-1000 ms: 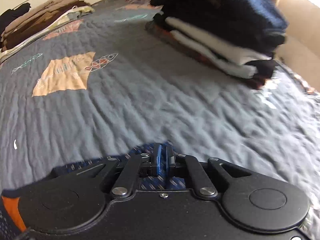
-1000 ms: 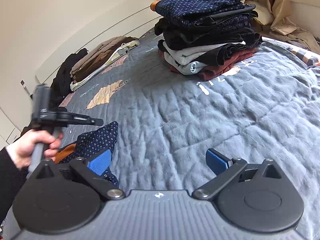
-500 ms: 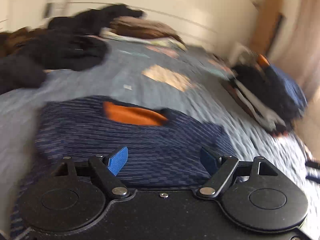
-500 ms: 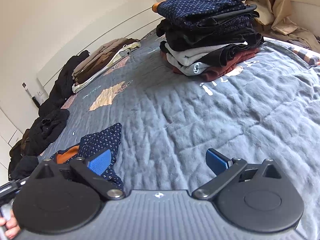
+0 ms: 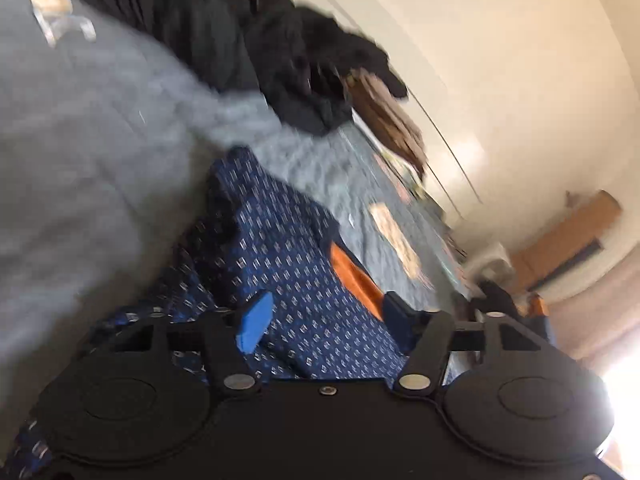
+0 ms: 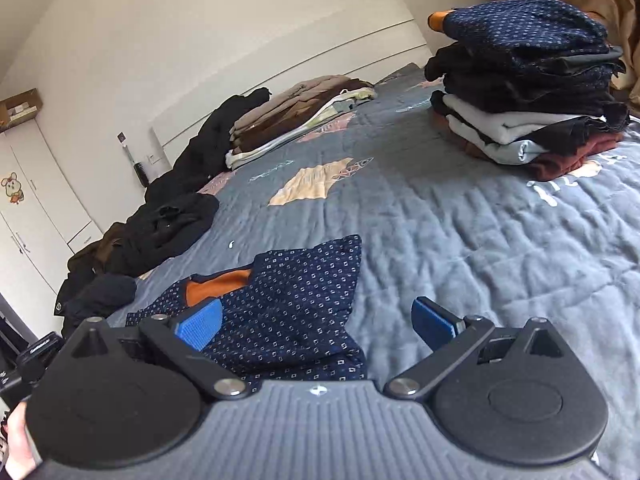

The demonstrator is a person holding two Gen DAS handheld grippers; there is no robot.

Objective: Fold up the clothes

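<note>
A navy dotted garment with an orange lining lies crumpled on the grey quilt. My right gripper hovers open just over its near edge, left pad above the cloth, right pad above bare quilt. In the left wrist view, tilted and blurred, the same garment fills the space under my left gripper. Its jaws are closing, still well apart, and the pads do not press the cloth. A tall stack of folded clothes stands at the far right.
Loose dark clothes lie heaped along the bed's left edge, also seen as a dark heap. A flat brown and beige pile rests near the headboard. White wardrobe at left. A hand shows at the lower left corner.
The left gripper let go of the garment, swung left and rolled, its jaws opening wide then narrowing. The right gripper moved left, so the garment now lies under its left pad.
</note>
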